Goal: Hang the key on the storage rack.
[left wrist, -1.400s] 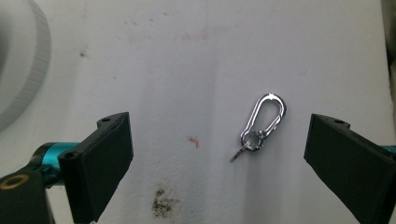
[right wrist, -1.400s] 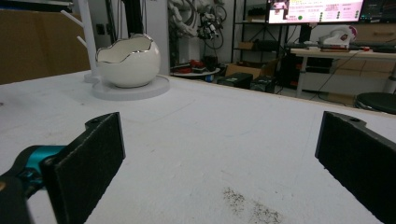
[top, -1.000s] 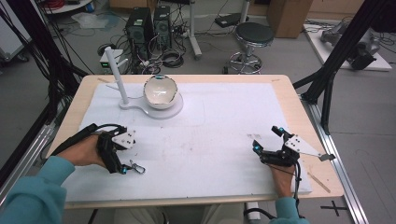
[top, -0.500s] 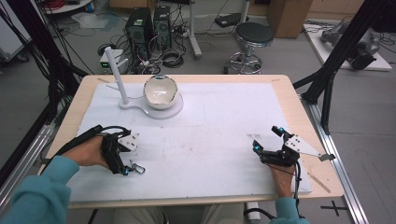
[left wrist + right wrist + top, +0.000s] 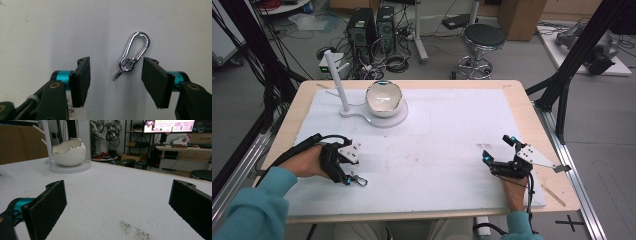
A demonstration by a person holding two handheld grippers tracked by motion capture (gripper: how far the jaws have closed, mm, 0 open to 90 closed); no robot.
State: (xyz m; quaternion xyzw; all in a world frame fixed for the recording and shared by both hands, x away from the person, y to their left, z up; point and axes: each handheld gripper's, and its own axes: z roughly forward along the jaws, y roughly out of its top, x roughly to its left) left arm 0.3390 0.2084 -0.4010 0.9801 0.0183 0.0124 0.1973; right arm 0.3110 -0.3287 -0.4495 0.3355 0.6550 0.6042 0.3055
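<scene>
The left gripper (image 5: 354, 177) pointed down at the white sheet (image 5: 437, 150) covering the wooden counter (image 5: 532, 115), near the person's side of it. Its jaws had just been closing and stood at about half width, with a small shiny silver metal carabiner clip (image 5: 133, 51) lying flat on the sheet between them. In the left gripper view the clip sat closer to the right-hand pad (image 5: 156, 80), whose top corner was just beside the clip's lower end, though whether they touched could not be told; the left-hand pad (image 5: 81, 80) stood well apart from it. A thin metal key ring (image 5: 122, 71) hung from the clip's lower end, nearest the gripper, and the clip's rounded end pointed away from the gripper, beyond the pad tips. The right gripper (image 5: 499, 152) rested low over the sheet with its jaws wide and nothing between them. Far ahead of it, and to its left, a white egg-shaped ceramic bowl with a jagged silver rim (image 5: 68, 152) stood on a round white base (image 5: 72, 167), beside a white upright post (image 5: 46, 137).
</scene>
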